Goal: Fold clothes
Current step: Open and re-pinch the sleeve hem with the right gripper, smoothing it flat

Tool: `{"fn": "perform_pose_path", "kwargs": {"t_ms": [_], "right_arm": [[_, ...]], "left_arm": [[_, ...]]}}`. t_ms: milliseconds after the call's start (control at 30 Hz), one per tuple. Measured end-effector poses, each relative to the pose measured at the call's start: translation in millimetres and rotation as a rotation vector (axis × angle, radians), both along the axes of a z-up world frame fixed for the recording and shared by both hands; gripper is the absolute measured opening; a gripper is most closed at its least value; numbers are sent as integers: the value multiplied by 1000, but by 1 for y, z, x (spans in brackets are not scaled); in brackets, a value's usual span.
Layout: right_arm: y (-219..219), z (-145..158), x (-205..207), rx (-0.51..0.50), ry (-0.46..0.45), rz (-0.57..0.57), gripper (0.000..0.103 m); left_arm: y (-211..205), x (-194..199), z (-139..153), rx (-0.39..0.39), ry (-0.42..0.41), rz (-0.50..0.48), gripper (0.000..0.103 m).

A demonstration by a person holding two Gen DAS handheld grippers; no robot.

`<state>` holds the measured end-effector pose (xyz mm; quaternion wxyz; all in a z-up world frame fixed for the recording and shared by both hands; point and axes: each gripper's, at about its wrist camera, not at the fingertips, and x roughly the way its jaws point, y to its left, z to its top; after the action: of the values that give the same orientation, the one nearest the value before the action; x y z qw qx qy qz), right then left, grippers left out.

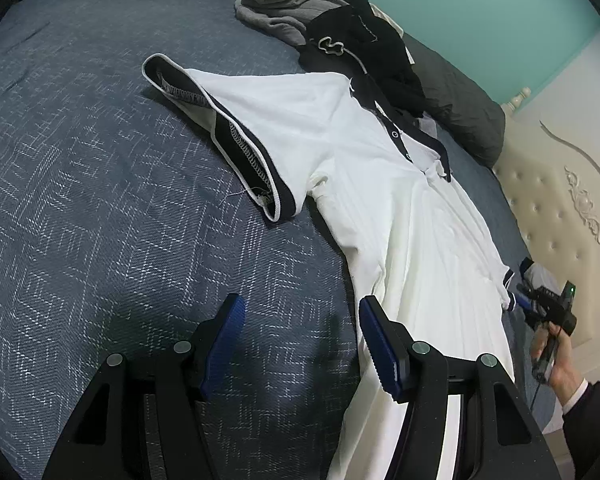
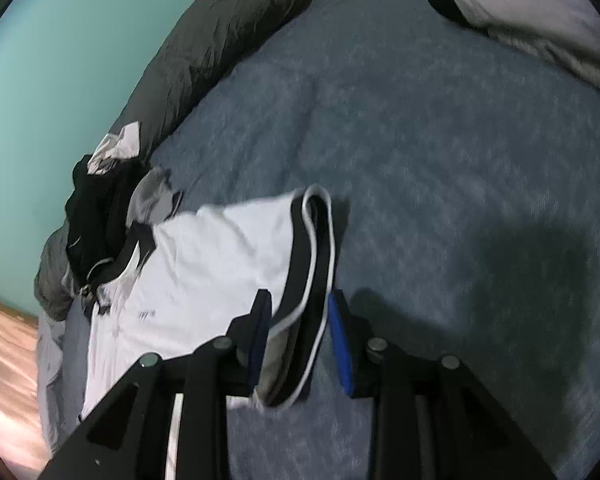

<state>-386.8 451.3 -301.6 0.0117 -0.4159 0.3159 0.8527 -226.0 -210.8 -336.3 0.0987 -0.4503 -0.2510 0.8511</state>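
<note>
A white polo shirt (image 1: 400, 208) with navy collar and cuffs lies spread face up on the blue-grey bedspread (image 1: 100, 200). One sleeve (image 1: 236, 120) sticks out flat to the left. My left gripper (image 1: 302, 320) is open above the bedspread at the shirt's side edge, with nothing between its fingers. In the right wrist view the shirt (image 2: 204, 264) is blurred. Its other sleeve's navy cuff (image 2: 312, 264) hangs loosely between the parted jaws of my right gripper (image 2: 298, 320), and the pads do not press on it. The left wrist view shows a hand holding the right gripper (image 1: 520, 300) beside that cuff.
A pile of black clothes (image 1: 356, 36) and a grey garment (image 1: 284, 8) lie beyond the collar. A dark grey duvet (image 1: 468, 112) runs along the teal wall. A cream tufted headboard (image 1: 552, 200) stands at the right, a pale pillow (image 2: 540, 12) lies far off, and wood floor (image 2: 8, 360) shows past the bed's edge.
</note>
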Motion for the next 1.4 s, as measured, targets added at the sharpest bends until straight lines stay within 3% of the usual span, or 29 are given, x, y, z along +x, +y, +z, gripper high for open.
{"fn": "perform_pose_path", "kwargs": {"t_ms": [133,433,567,600,733,967,1100,1233,1400], "right_arm": [[6,2,-21,34,23,12,29],[6,-14,-46,89,-28,31,27],[6,-16,-49,124,-28,39,3],[5,-14,-49,142,-23,43,1],[12,-6,-48,168,6,14,1],[6,-18,-60,184,-74,43,2],[14,-14,-48,155,-71,-16,16],[14,1,-32,154,-36,-34,16],[-28,14,-31,98,10,129,16]], "left_arm": [[0,1,-1,-3,-3,-1,64],[4,1,-2,-7,-6,1,65],[4,2,-2,-7,-6,1,65],[4,2,-2,-7,-7,1,65],[4,3,-2,-10,-7,0,65],[4,2,-3,-13,-9,-1,65],[3,2,-2,-6,-7,-1,65],[2,3,0,-3,-3,2,65],[4,3,0,-4,-1,0,66]]}}
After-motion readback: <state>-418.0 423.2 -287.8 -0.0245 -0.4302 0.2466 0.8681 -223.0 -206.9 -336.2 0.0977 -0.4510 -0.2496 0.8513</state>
